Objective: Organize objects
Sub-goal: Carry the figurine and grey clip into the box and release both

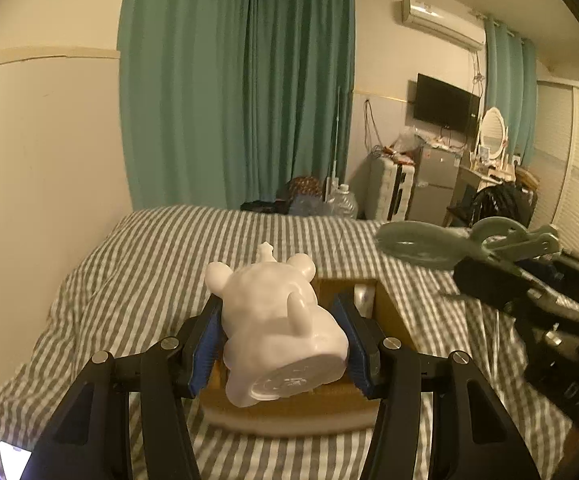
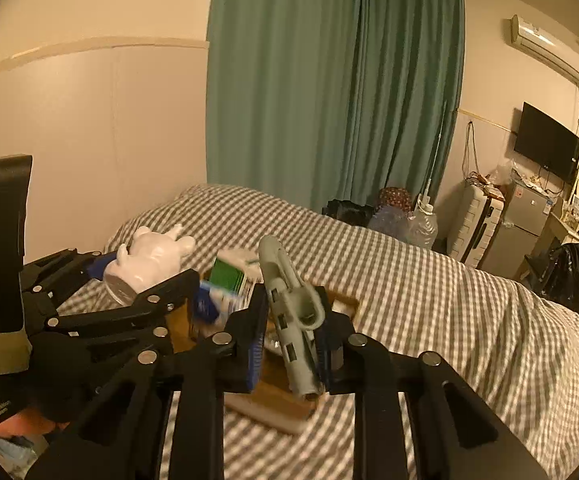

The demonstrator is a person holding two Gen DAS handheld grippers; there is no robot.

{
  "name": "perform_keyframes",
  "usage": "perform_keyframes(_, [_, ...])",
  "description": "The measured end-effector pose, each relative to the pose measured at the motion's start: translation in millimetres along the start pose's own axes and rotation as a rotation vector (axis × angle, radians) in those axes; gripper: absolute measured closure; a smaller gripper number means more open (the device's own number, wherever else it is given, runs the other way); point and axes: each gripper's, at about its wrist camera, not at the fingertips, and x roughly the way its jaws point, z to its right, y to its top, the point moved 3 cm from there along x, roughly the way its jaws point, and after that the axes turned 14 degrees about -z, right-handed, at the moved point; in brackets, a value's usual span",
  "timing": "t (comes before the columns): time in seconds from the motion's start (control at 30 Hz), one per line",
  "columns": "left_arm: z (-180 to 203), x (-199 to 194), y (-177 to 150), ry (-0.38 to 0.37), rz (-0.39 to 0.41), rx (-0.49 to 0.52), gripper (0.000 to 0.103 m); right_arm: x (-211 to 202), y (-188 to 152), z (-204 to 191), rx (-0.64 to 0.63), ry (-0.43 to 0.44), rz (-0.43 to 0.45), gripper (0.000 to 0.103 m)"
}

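A bed (image 1: 137,248) with a grey-and-white striped cover carries an open cardboard box (image 2: 277,396) near its near edge. Above the box, the left gripper (image 1: 283,344) is clamped on a white animal figurine (image 1: 277,320), lying tilted. The right gripper (image 2: 293,344) is closed on a grey-green hair brush (image 2: 289,304), also over the box.

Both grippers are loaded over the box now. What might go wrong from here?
The white figurine is smooth and lies tilted between the left gripper pads, so it may slip. The right gripper holds the grey-green tool by its handle, with its long end sticking out; it may swing. The cardboard box already looks crowded.
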Motion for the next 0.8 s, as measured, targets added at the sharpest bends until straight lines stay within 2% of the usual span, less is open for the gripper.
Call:
perform_keyframes(0.13, [-3,26,22,0.023,-0.007,0.022,0.048,28,18,8,0.022,0.015,-0.016,0.083])
perform_keyframes(0.27, [-8,65,29,0.043,-0.061,0.032,0.047,65,22,17,0.051,0.041,-0.066,0.083])
perform_keyframes(0.4, [-10,102,21,0.051,-0.127,0.034,0.048,100,16,24,0.072,0.058,-0.123,0.083])
perform_keyframes(0.6, [-4,136,4,0.038,-0.185,0.047,0.048,136,5,35,0.102,0.078,-0.187,0.083])
perform_keyframes(0.8, [3,144,-4,0.037,-0.182,0.089,0.048,150,-5,42,0.138,0.116,-0.220,0.083])
